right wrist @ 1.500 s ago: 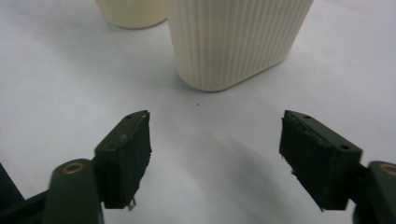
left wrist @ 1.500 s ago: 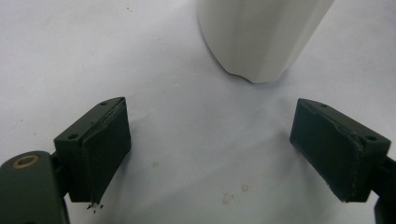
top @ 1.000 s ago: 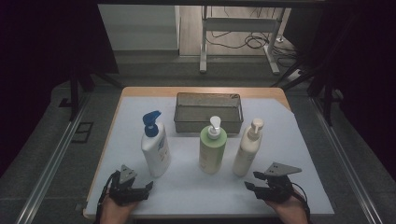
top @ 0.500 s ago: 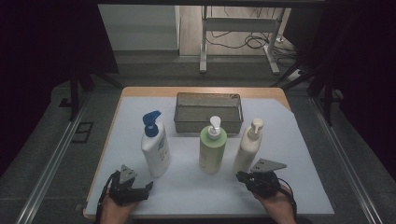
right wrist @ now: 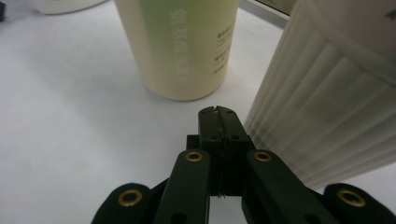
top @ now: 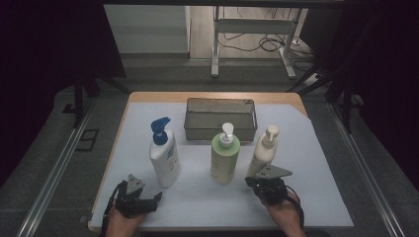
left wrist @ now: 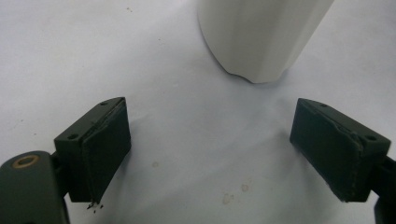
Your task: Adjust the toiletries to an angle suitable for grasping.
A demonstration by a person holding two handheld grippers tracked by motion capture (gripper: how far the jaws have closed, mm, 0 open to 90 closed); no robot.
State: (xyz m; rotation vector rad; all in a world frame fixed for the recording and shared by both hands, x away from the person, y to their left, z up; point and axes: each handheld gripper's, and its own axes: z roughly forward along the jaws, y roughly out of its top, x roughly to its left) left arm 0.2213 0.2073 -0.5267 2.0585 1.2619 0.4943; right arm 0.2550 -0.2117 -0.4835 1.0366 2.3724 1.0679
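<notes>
pale print running up the green bottle (right wrist: 187,46) — too blurred to read, no other lettering legible

Before you stood a grey mesh basket (top: 220,101), empty, at the far middle of the desk (top: 158,97), on the white sheet (top: 316,187) that covered most of the wooden top. Beyond it, you saw black cables (top: 269,44) coiled on the floor beside a white metal frame (top: 215,49).
</notes>
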